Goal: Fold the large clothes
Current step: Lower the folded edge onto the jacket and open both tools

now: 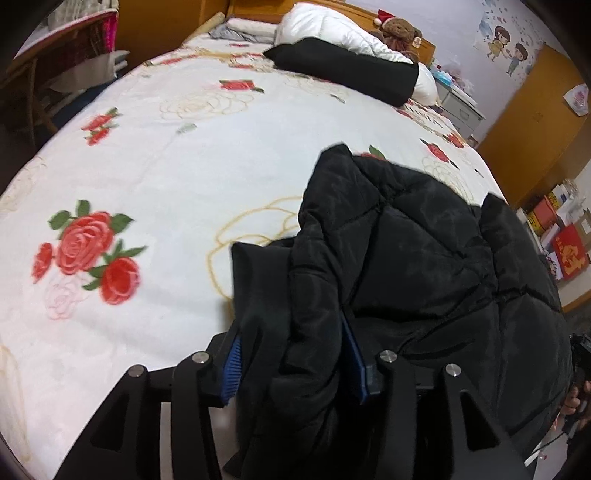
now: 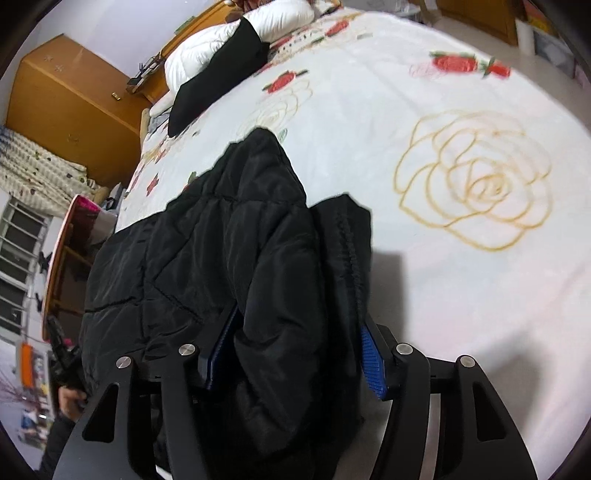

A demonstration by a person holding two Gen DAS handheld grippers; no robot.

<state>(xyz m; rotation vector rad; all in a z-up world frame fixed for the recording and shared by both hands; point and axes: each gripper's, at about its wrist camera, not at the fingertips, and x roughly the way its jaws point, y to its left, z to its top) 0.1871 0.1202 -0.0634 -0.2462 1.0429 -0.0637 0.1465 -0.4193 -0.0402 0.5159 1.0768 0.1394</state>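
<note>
A black quilted jacket (image 1: pixel 424 258) is lying bunched on a bed, on a white blanket (image 1: pixel 184 166) printed with red and gold roses. In the left wrist view the jacket is filling the area from the centre toward 4 o'clock, and open blanket is stretching away from 8 o'clock round to 12 o'clock. In the right wrist view the jacket (image 2: pixel 221 258) is sitting from the centre toward 8 o'clock, with bare blanket (image 2: pixel 461 277) spreading from 1 o'clock to 4 o'clock. The blanket's edge is curving off at 3 o'clock in the left view, where the floor and stacked boxes (image 1: pixel 557 229) are showing. At the head of the bed, around 12 o'clock, a white duvet (image 1: pixel 332 29) is resting with a folded black garment (image 1: pixel 343 70) lying against it, well apart from the jacket.

The near end of the jacket is dropping below both frames, so its whole outline is staying unclear. A plush toy (image 1: pixel 399 31) is sitting behind the duvet, partly covered. At the frame edge a hand (image 2: pixel 72 400) is gripping the other tool's handle, mostly cut off.

The left gripper (image 1: pixel 291 354) is standing partly open, with a thick fold of jacket lying between its blue pads (image 1: pixel 231 369); the pads are not squeezing it. The right gripper (image 2: pixel 295 354) is likewise standing partly open around another fold, and its right-side blue pad (image 2: pixel 373 363) is standing clear of the cloth.
</note>
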